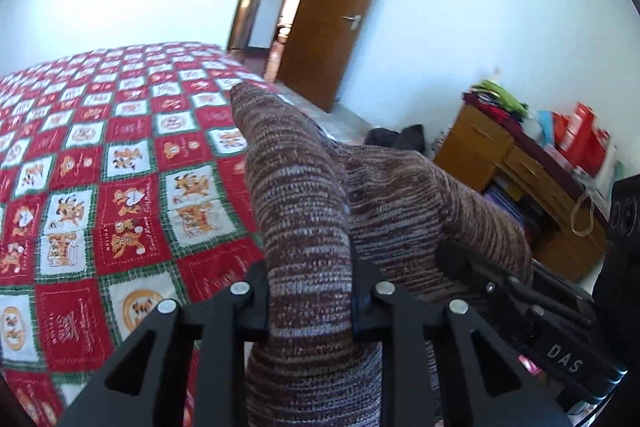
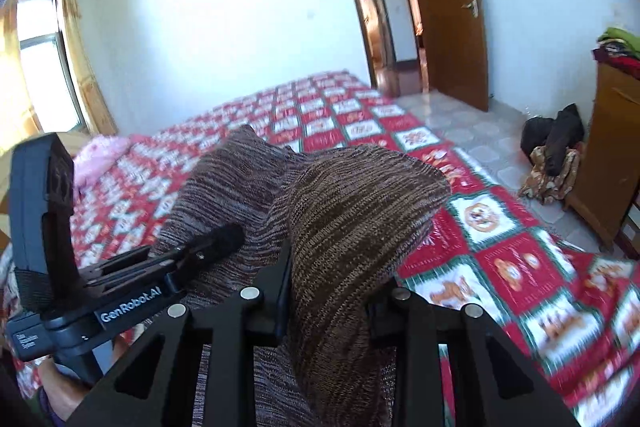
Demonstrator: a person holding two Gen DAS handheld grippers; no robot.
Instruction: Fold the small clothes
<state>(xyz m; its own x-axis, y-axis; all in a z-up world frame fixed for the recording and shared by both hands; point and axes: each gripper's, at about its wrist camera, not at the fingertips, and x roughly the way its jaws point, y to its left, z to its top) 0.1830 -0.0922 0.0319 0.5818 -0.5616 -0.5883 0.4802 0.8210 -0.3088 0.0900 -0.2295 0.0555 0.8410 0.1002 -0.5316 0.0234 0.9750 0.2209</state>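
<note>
A brown striped knit garment [image 1: 304,195] hangs in the air above the bed [image 1: 100,167], pinched at two places. The left hand-held gripper [image 1: 310,311] has its jaws closed on one bunched stretch of the knit; the right hand-held gripper [image 2: 328,311] is clamped likewise on another, and the cloth drapes forward over both. The folding looks barely begun: the garment is lifted rather than laid flat, no crease or fold line shows, and spreading it on the checked quilt appears still to come. The left view alone takes in a wooden desk [image 1: 516,163] piled with red bags, and the right hand-held gripper's body beside the cloth. The right view alone shows a curtained window [image 2: 44,67], a pink bundle [image 2: 100,155] at the bed's far side, dark clothing [image 2: 552,151] heaped on the tiled floor, and the left hand-held gripper's body.
</note>
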